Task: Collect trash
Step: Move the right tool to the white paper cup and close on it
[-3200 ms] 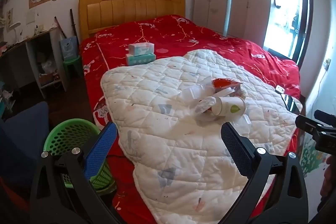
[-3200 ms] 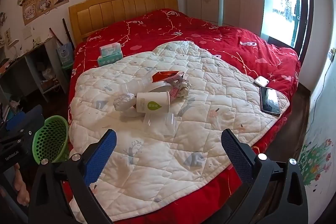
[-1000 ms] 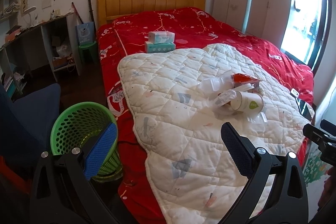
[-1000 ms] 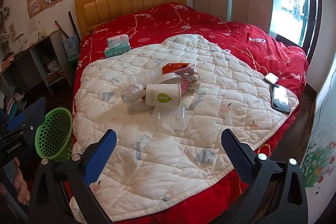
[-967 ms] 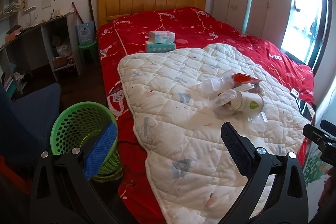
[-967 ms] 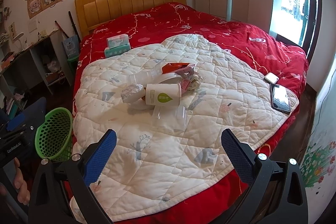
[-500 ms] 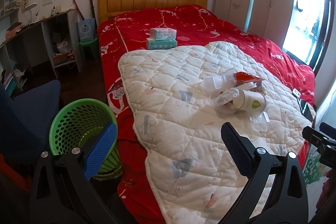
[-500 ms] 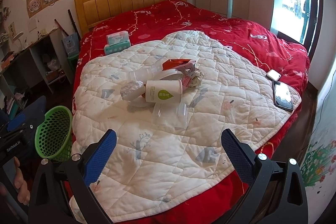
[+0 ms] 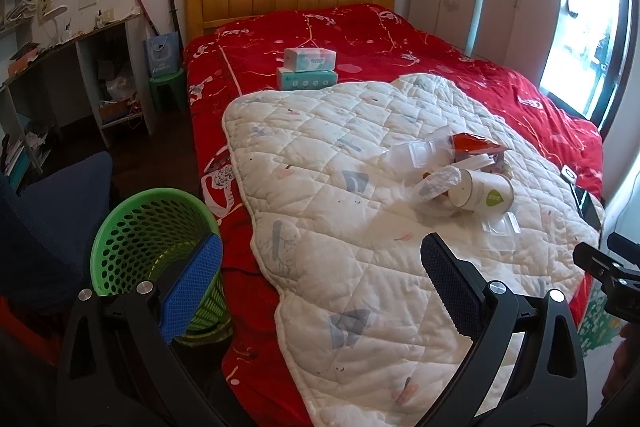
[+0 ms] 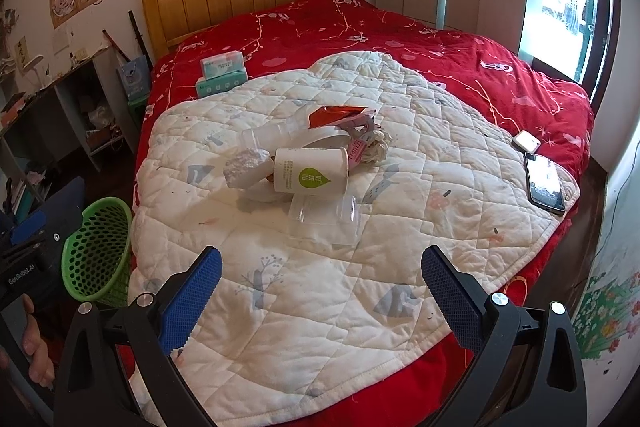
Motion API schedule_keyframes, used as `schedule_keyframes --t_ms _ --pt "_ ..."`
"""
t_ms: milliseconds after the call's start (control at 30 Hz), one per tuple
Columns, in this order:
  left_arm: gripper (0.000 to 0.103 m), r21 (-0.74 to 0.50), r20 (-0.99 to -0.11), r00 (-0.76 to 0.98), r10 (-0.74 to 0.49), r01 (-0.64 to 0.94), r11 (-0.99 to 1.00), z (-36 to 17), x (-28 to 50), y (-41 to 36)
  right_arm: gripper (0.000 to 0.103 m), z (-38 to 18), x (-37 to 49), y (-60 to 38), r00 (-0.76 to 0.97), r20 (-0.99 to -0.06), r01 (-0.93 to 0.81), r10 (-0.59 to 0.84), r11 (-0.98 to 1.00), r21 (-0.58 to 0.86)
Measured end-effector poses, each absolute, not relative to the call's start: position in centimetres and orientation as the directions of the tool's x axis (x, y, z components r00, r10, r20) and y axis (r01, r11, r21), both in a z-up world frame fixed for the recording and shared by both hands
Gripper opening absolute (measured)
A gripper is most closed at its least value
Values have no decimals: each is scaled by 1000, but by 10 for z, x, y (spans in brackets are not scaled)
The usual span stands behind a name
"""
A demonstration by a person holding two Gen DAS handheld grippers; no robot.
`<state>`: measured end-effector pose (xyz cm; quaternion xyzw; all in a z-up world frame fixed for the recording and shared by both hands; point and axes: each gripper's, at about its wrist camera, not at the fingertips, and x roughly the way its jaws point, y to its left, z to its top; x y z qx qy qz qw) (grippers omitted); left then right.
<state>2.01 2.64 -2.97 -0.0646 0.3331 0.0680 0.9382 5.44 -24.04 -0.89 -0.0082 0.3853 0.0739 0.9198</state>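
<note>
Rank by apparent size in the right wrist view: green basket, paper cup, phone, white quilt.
1. white quilt, far the largest.
2. green basket, though partly cut off by the bed edge.
3. paper cup.
4. phone, close to the cup in length but thinner; fisheye stretch near the edge makes that pair unsure.

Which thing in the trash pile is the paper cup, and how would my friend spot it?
Find the white quilt spread over the red bed; a small trash pile sits in its middle. The paper cup lies on its side at the front of that pile. It alone is a white tube with a green leaf mark.
</note>
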Motion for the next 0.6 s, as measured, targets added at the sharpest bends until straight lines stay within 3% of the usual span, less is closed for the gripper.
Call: schedule_keyframes --t_ms 600 --pt "98 -56 -675 732 97 -182 982 -49 69 31 97 -48 123 -236 625 -769 -192 135 981 17"
